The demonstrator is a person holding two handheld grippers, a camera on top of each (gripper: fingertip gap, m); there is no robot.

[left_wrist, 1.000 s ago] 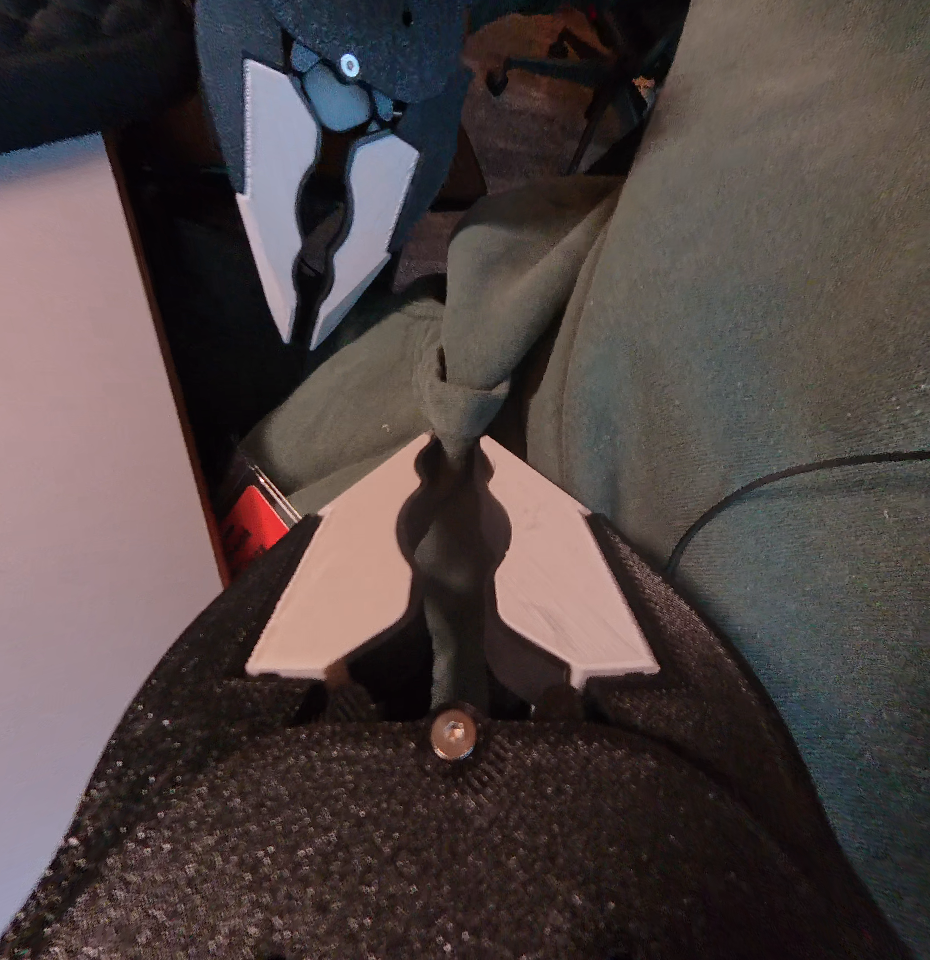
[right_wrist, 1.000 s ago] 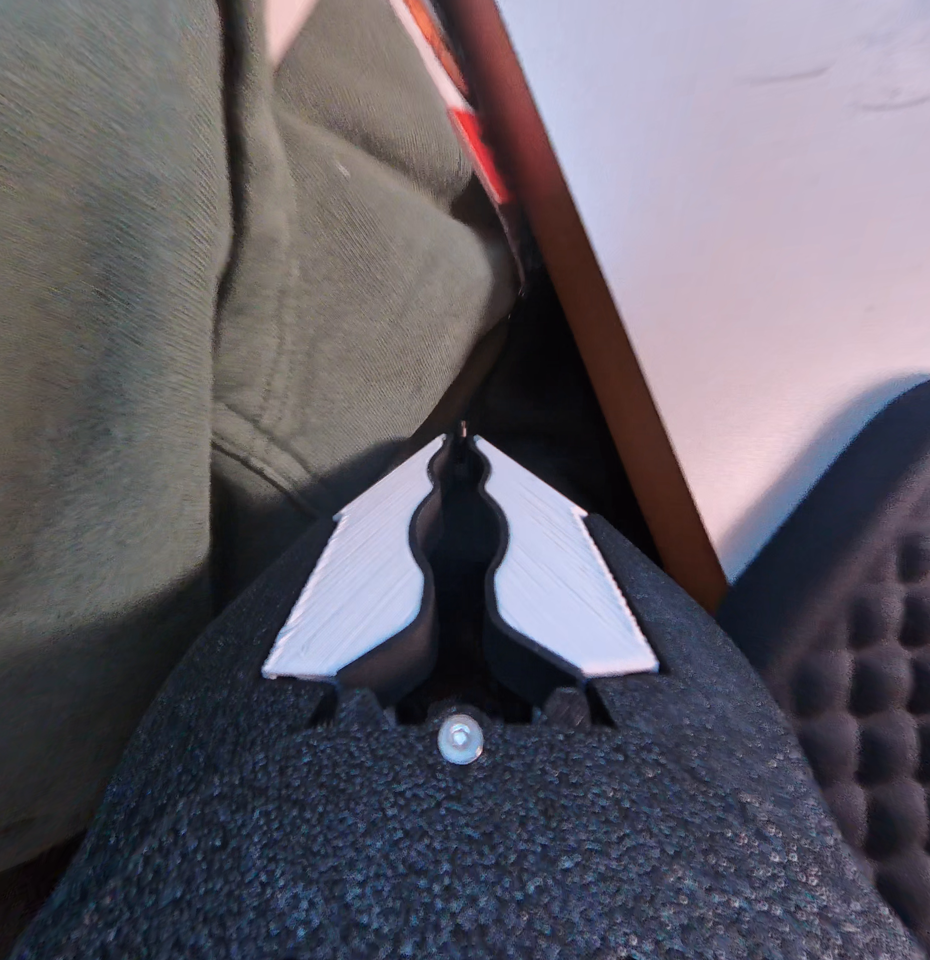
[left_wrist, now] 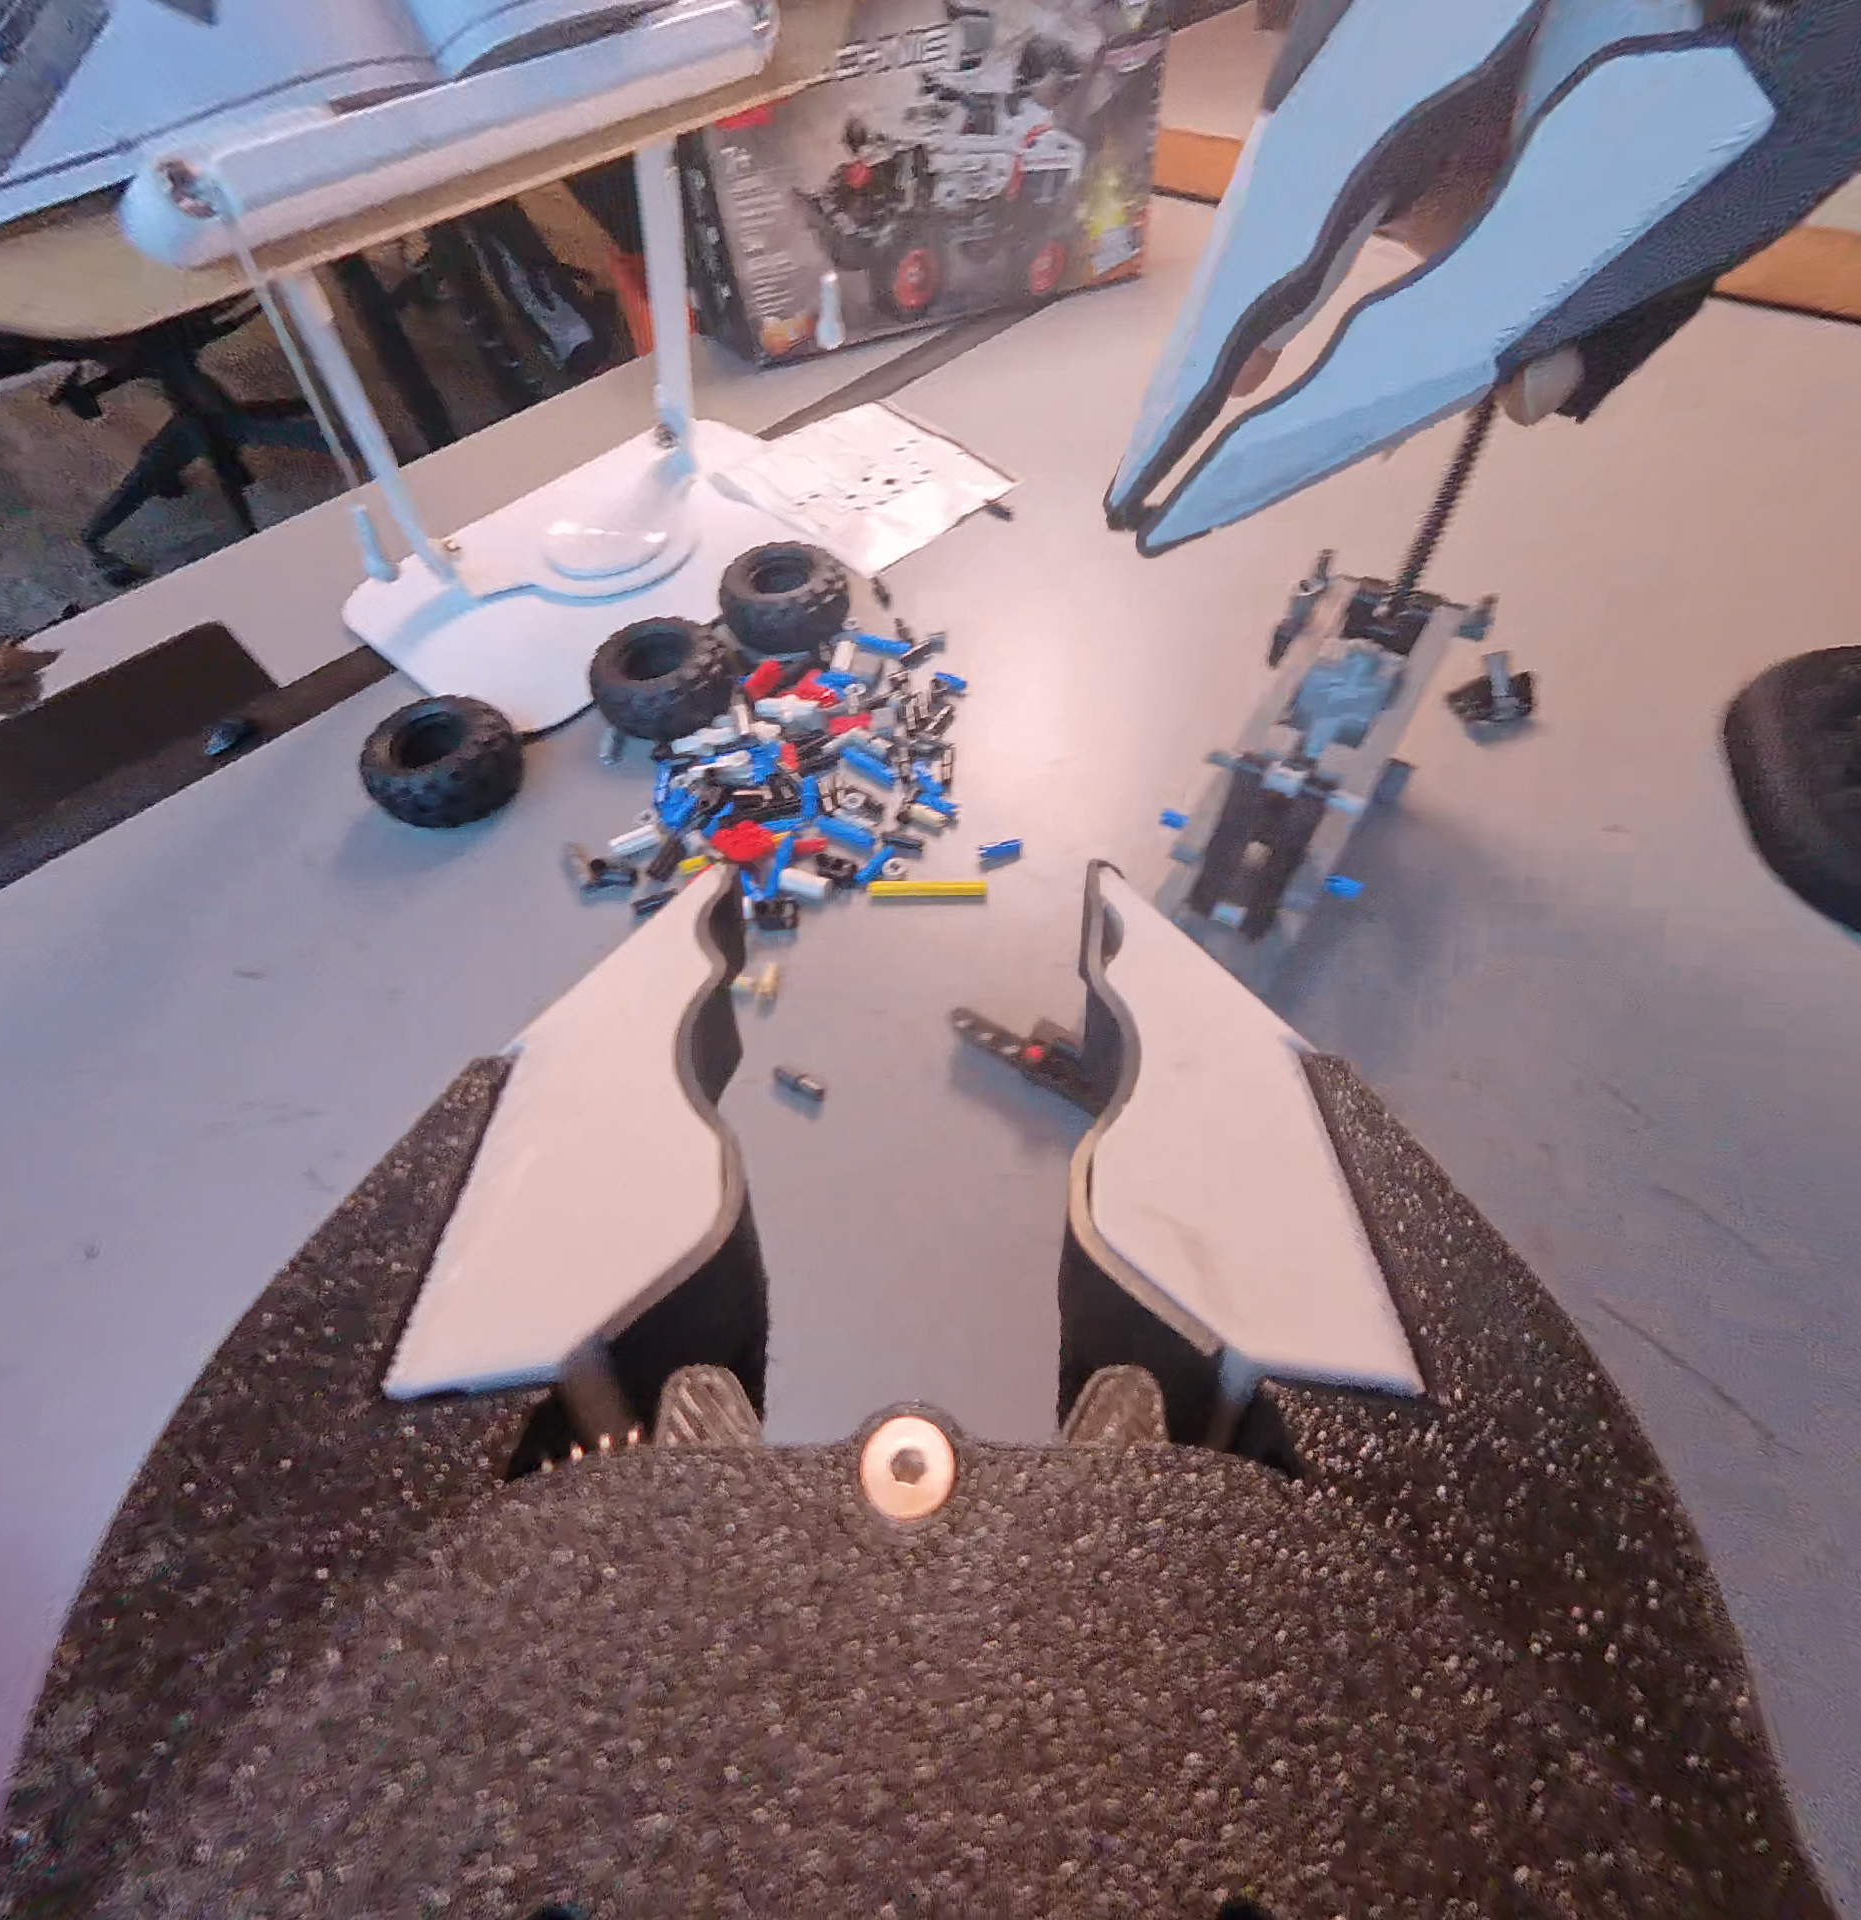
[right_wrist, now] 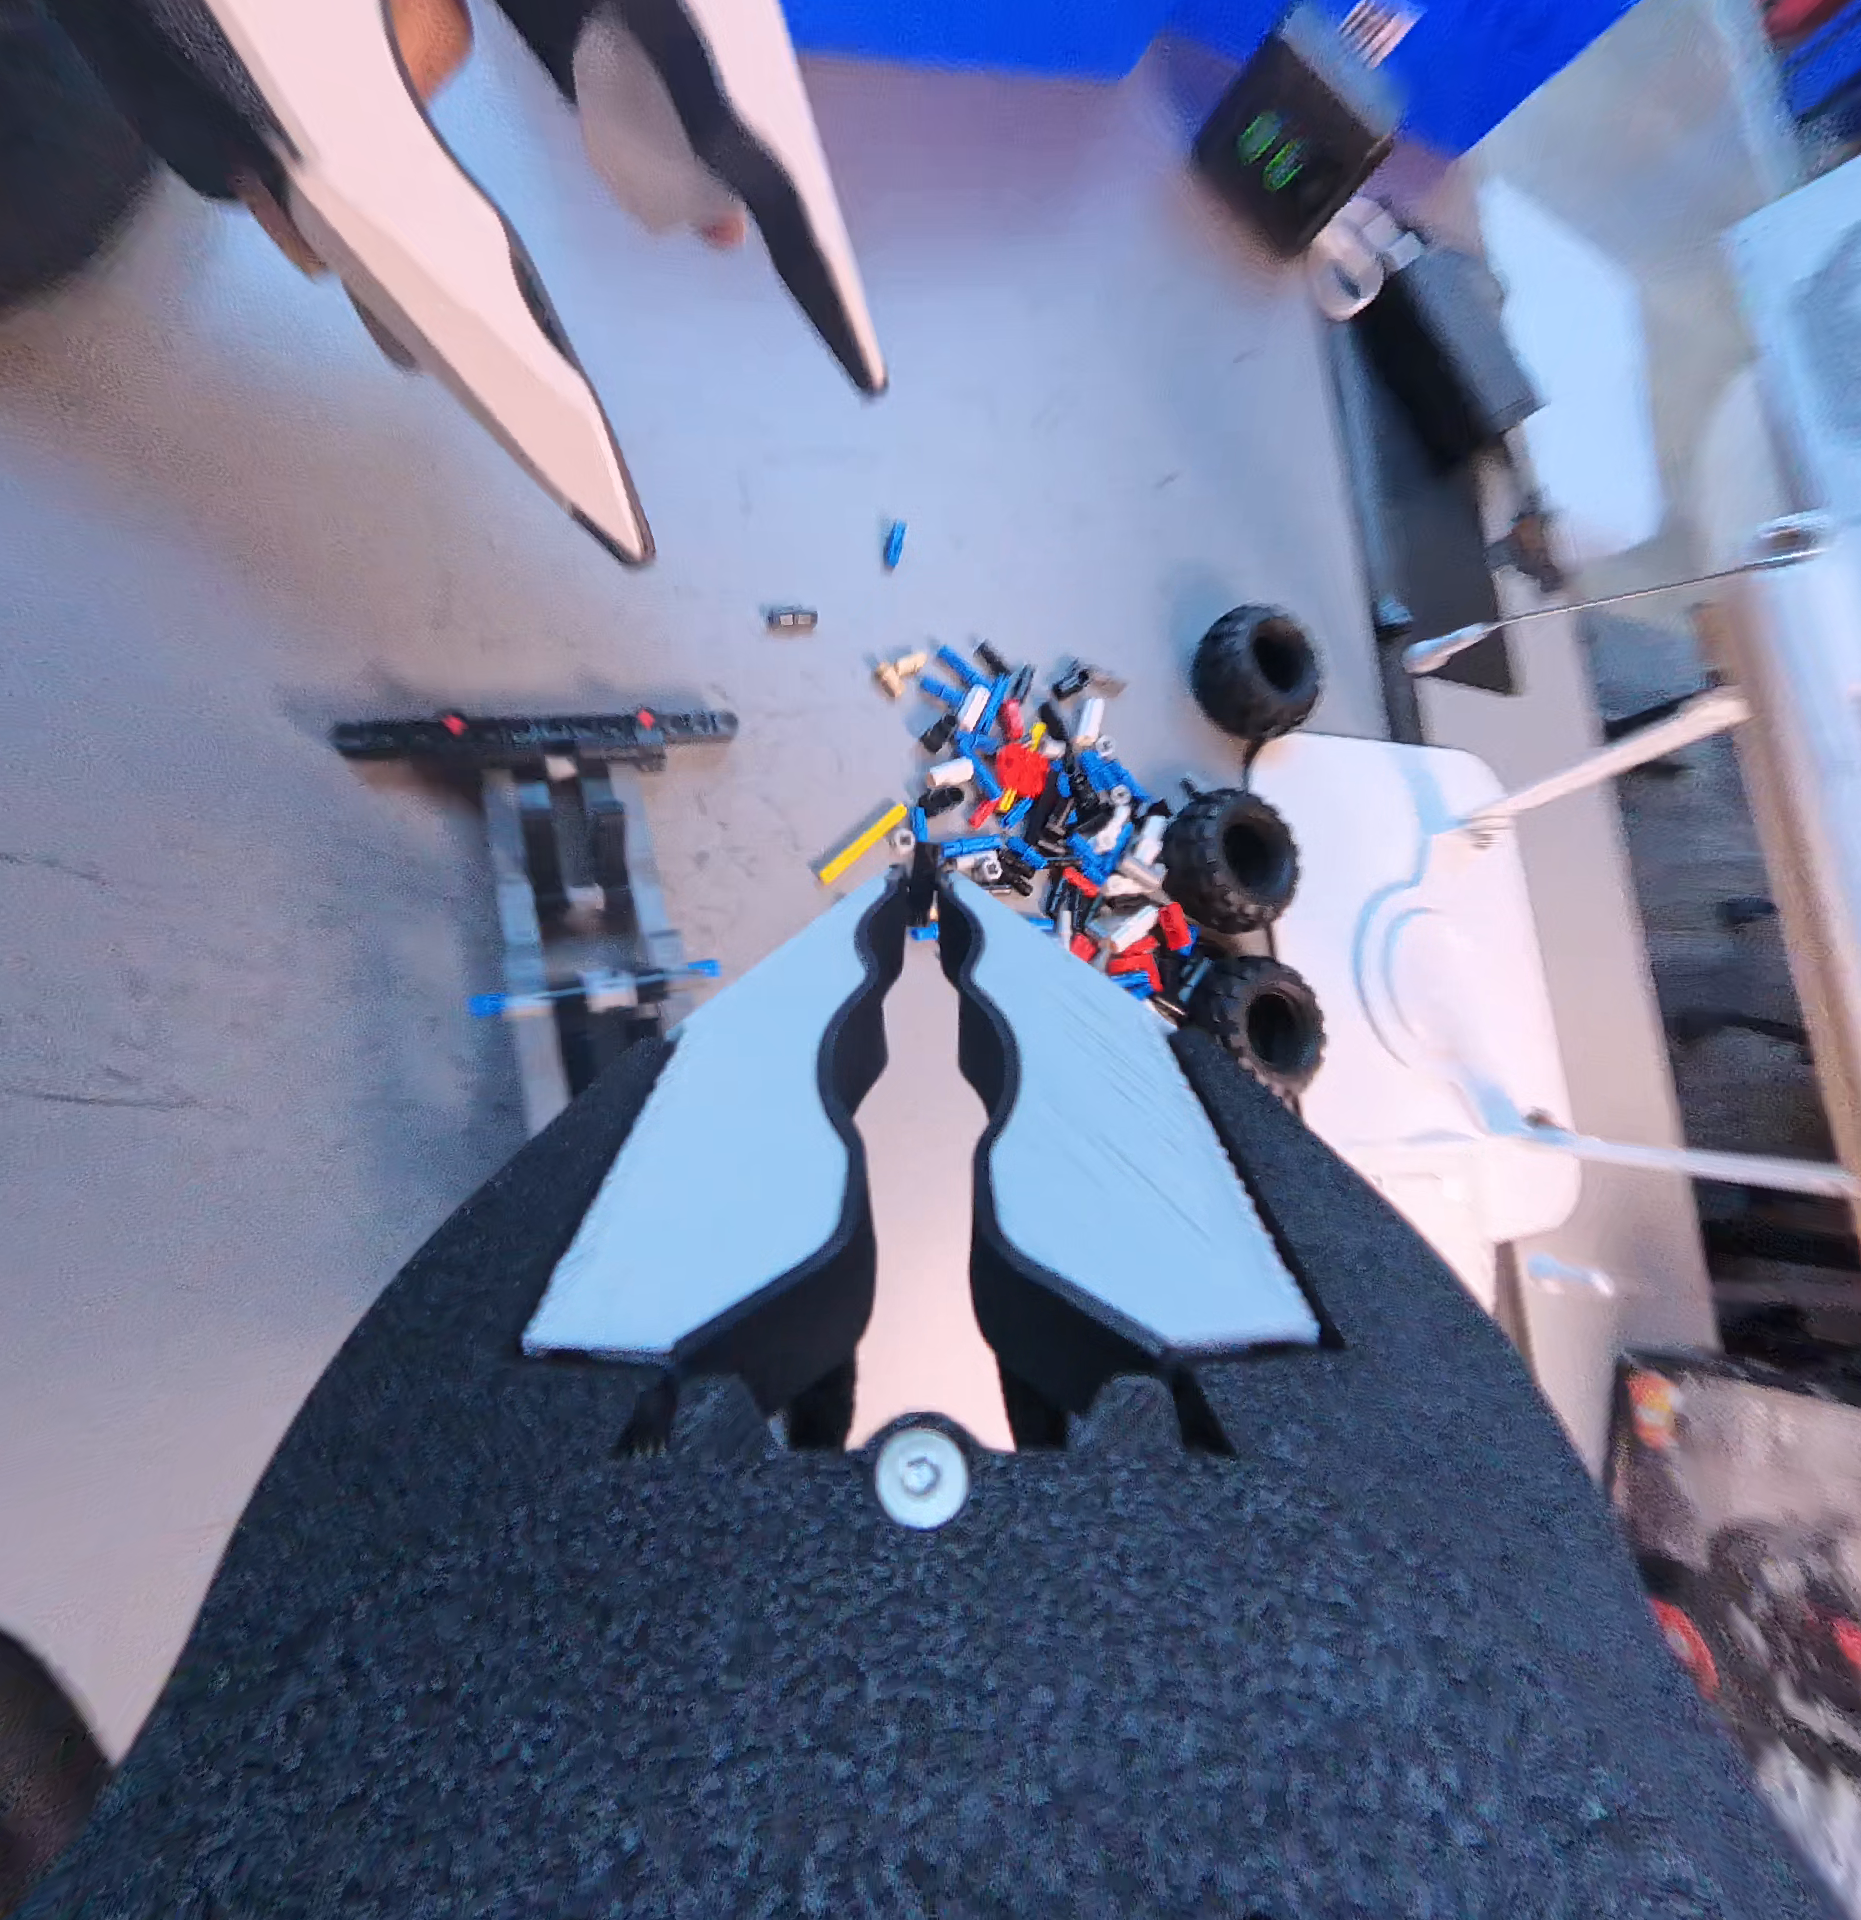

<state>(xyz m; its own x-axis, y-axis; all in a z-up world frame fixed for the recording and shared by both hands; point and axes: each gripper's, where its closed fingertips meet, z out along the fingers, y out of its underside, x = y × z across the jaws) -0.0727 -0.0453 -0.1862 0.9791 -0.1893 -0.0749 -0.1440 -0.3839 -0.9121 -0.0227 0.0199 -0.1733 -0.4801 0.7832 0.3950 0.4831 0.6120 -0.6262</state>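
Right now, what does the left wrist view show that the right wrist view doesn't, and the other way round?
Only the left wrist view shows the printed sheet lying beside the white lamp base. Only the right wrist view shows a dark box with green lights. Both show the pile of small parts, three black tyres, the lamp base and the grey chassis.

On the tabletop [left_wrist: 282,1039], a pile of small parts [left_wrist: 791,790] is flanked by three tyres [left_wrist: 443,762] leftward and a part-built frame [left_wrist: 1290,790] rightward.
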